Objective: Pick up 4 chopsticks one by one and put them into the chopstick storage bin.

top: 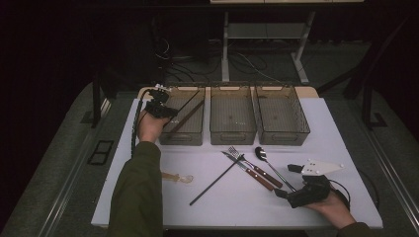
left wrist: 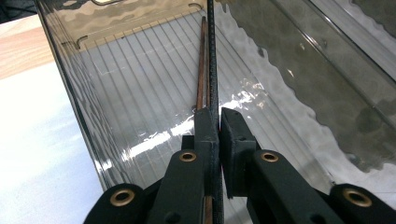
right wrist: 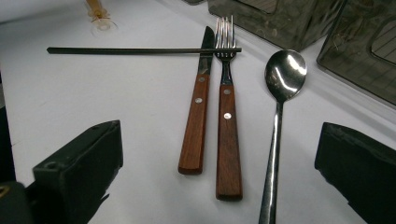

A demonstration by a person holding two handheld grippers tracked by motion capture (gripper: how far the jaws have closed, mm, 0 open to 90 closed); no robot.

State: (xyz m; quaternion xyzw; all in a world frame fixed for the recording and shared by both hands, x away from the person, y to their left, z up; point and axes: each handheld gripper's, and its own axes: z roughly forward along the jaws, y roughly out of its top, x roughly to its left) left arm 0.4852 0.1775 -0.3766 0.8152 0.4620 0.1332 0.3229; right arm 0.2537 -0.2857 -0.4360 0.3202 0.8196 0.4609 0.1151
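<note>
My left gripper reaches into the left clear bin and is shut on a black ridged chopstick, which runs away along the bin floor. A brown chopstick lies close beside it and passes under the jaws. Near the table's front right, my right gripper stands open, jaws wide apart, with nothing between the pads. Just beyond it lie a wood-handled knife, a wood-handled fork and a steel spoon.
A second black chopstick lies across the knife and fork tips. A translucent plastic utensil rests by the left sleeve. The middle bin and right bin stand side by side at the back of the white table.
</note>
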